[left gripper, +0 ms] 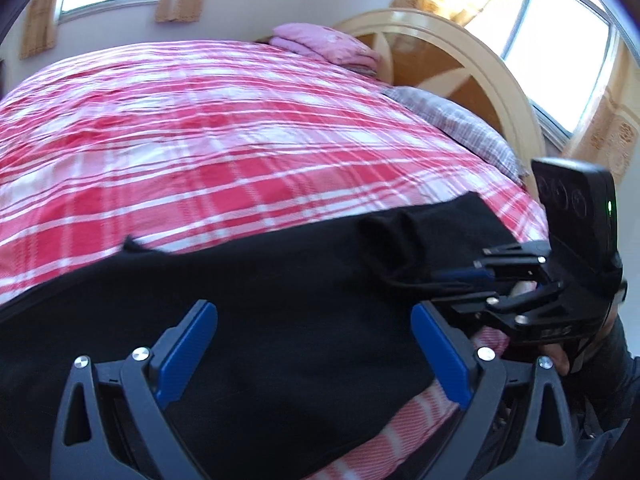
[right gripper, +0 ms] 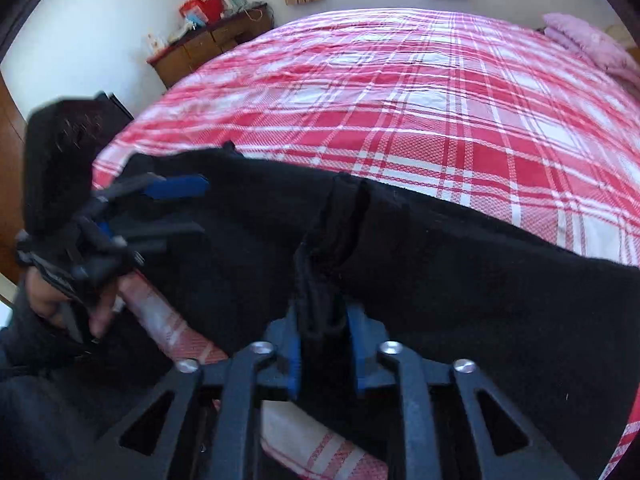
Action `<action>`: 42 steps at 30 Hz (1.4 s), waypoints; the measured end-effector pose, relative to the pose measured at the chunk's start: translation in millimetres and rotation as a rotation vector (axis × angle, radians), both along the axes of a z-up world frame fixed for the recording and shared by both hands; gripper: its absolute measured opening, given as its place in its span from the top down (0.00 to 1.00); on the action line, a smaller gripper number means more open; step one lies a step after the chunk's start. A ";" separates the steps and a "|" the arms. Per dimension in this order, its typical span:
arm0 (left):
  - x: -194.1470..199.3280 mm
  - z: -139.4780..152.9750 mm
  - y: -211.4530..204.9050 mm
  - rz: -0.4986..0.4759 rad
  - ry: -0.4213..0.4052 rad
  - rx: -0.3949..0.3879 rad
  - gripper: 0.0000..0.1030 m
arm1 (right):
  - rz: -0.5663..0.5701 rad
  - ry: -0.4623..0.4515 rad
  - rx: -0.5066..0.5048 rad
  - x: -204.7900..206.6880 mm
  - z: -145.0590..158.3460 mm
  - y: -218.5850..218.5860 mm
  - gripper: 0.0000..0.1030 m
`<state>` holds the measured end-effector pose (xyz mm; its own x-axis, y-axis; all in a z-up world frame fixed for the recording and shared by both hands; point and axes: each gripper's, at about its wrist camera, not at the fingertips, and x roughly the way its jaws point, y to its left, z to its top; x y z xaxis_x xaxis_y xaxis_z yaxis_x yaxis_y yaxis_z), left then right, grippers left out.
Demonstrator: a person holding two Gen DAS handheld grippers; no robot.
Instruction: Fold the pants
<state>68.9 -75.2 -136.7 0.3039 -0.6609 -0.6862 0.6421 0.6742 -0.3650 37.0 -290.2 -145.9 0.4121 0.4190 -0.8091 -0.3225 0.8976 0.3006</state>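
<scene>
Black pants (left gripper: 280, 280) lie stretched along the near edge of the bed (right gripper: 400, 92). My left gripper (left gripper: 314, 340) hovers over them, open wide, with nothing between its blue pads. It shows at the left of the right wrist view as the left gripper (right gripper: 188, 210), held by a hand. My right gripper (right gripper: 324, 344) points down at the pants (right gripper: 460, 264). Its pads stand slightly apart, and a raised, bunched fold of the black cloth (right gripper: 340, 220) sits loosely between them. The left wrist view shows the right gripper (left gripper: 460, 286) at the pants' right end.
The bed has a red and white plaid cover (left gripper: 200, 140). A pink folded blanket (left gripper: 328, 44) and a grey checked pillow (left gripper: 460, 124) lie by the curved wooden headboard (left gripper: 460, 52). A wooden dresser (right gripper: 208, 44) with clutter stands against the far wall.
</scene>
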 end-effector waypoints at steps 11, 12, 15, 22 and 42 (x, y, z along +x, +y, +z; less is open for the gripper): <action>12.2 -12.0 -69.4 -0.120 0.205 -0.074 0.22 | -0.251 -0.099 0.064 -34.6 42.5 -116.0 0.53; 12.9 -13.8 -74.0 -0.113 0.200 -0.060 0.23 | -0.270 -0.096 0.068 -36.1 41.1 -124.1 0.53; 12.0 -11.7 -81.7 -0.100 0.153 -0.020 0.57 | -0.327 -0.082 0.097 -36.7 35.6 -146.3 0.53; 3.0 9.5 -59.6 -0.106 0.157 -0.130 0.89 | -0.405 -0.093 0.165 -38.0 34.1 -167.3 0.53; 29.7 -26.2 -22.8 0.044 0.311 -0.103 0.81 | -0.058 -0.013 0.026 -50.0 26.1 -105.5 0.53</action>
